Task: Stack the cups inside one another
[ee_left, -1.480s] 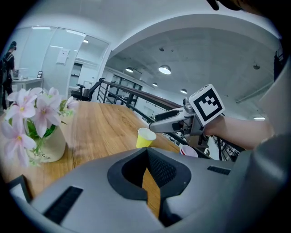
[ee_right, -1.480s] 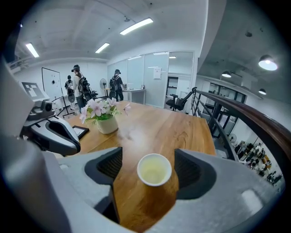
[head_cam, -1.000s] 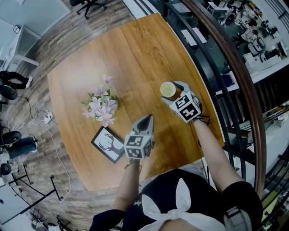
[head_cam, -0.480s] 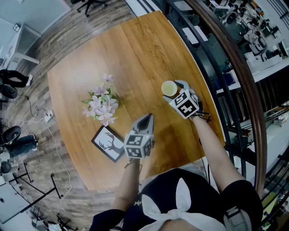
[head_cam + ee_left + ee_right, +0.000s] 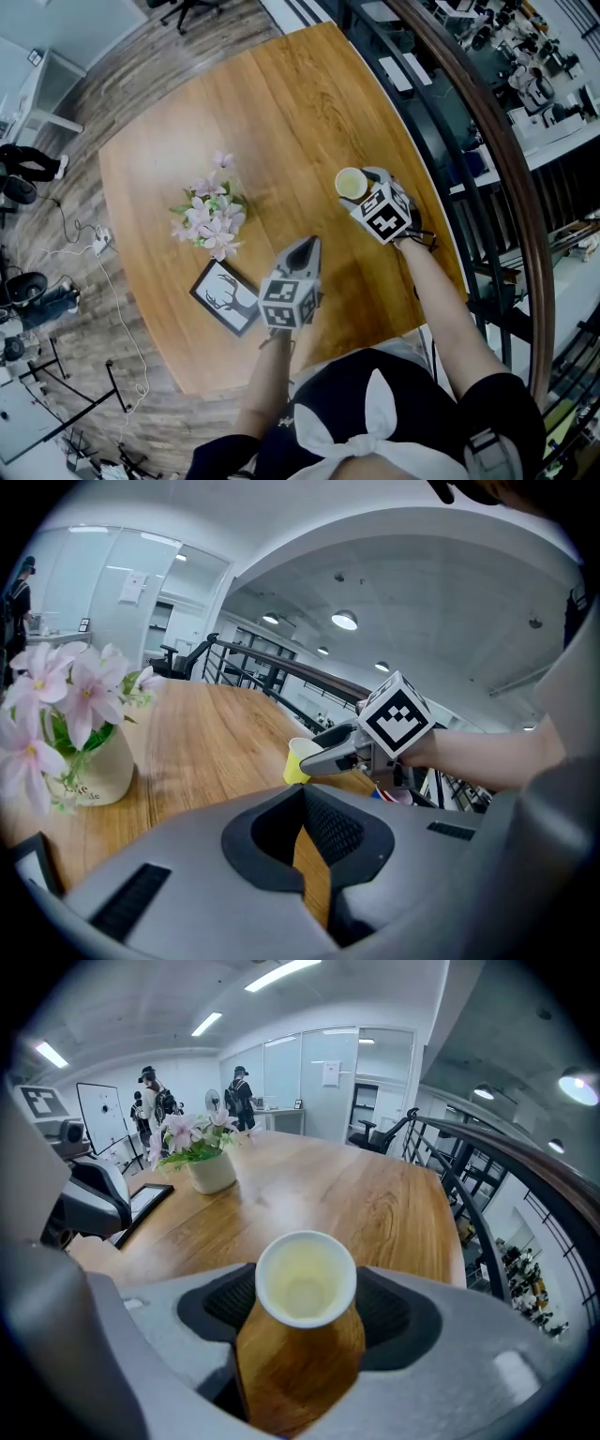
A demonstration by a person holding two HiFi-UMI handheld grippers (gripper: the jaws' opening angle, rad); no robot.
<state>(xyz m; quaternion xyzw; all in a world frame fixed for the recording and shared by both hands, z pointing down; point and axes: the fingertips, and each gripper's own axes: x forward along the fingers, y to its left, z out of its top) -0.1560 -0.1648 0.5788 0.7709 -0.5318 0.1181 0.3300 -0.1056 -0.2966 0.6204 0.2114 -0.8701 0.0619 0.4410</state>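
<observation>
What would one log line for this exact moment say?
step: cup grasp | right claw: jaws just been closing round yellow cup on wooden table, contact unclear | left claw: shut, empty

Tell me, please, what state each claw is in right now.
Left claw: closed, empty.
Right claw: open around the cup, jaws just been closing, no clear grip yet.
</observation>
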